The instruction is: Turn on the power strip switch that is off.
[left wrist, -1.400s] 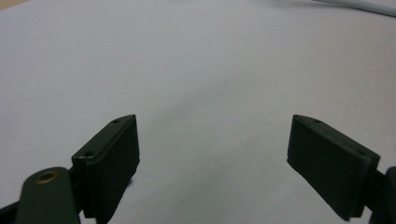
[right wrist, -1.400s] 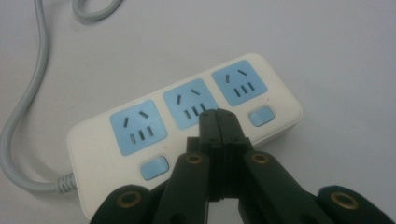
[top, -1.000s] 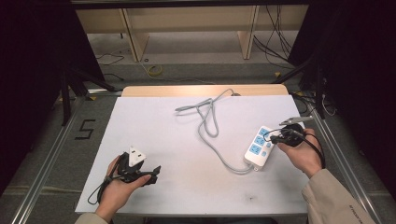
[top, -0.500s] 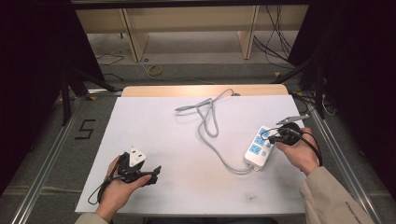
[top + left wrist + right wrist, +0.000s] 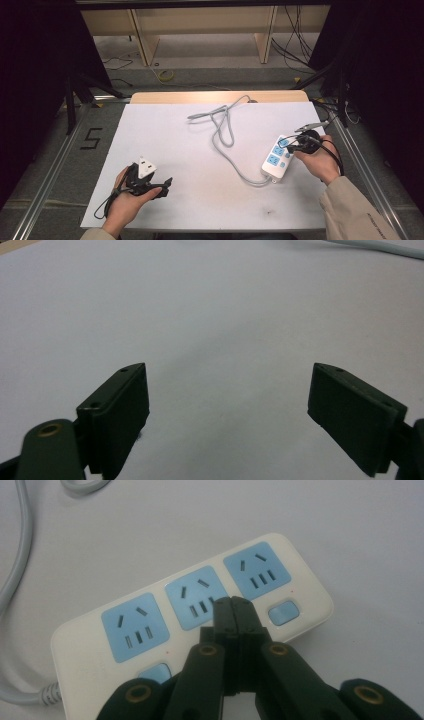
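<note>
A white power strip (image 5: 276,156) with three blue sockets lies at the table's right side, and its grey cable (image 5: 222,135) loops toward the back. My right gripper (image 5: 294,145) is over the strip, shut with nothing between its jaws. In the right gripper view the closed tips (image 5: 233,606) sit at the lower edge of the middle socket on the power strip (image 5: 80,640), left of a blue switch (image 5: 283,612). Whether they touch it I cannot tell. My left gripper (image 5: 162,185) rests at the front left, open and empty, jaws wide apart (image 5: 230,410) above bare tabletop.
The white table (image 5: 175,145) has metal rails along both sides. Beyond its far edge are wooden shelf legs (image 5: 142,40) and loose cables on the floor. The grey cable (image 5: 370,245) crosses the far top right of the left gripper view.
My right gripper has shifted very slightly over the power strip. The left hand and gripper have stayed where they were.
</note>
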Demonstrator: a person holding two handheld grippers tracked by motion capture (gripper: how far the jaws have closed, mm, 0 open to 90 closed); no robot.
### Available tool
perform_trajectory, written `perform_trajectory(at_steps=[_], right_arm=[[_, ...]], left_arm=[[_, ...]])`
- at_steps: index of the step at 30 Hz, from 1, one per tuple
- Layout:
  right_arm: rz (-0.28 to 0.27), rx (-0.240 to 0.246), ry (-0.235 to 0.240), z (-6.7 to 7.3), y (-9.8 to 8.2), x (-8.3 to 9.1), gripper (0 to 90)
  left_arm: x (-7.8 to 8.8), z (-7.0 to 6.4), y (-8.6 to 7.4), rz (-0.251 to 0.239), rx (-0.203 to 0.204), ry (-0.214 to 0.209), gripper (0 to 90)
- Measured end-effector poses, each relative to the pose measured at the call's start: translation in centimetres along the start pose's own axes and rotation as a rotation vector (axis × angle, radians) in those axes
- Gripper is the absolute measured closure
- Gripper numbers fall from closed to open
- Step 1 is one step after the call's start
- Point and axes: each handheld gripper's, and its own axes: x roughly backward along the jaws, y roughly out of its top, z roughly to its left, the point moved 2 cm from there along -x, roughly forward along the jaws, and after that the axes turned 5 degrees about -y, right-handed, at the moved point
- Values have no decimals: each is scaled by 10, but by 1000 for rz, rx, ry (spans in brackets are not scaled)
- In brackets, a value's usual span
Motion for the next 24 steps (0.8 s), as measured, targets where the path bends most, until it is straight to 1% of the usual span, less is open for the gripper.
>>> perform_trajectory(at_steps=[11, 15, 24], right_arm=[[15, -1, 3, 0, 4, -3, 900], [24, 6, 4, 1, 6, -6, 900], [37, 0, 1, 0, 9, -7, 900]], left_arm=[[0, 0, 0, 2, 0, 0, 163], [0, 0, 0, 0, 1, -4, 163], [-1, 0, 0, 1, 2, -6, 163]])
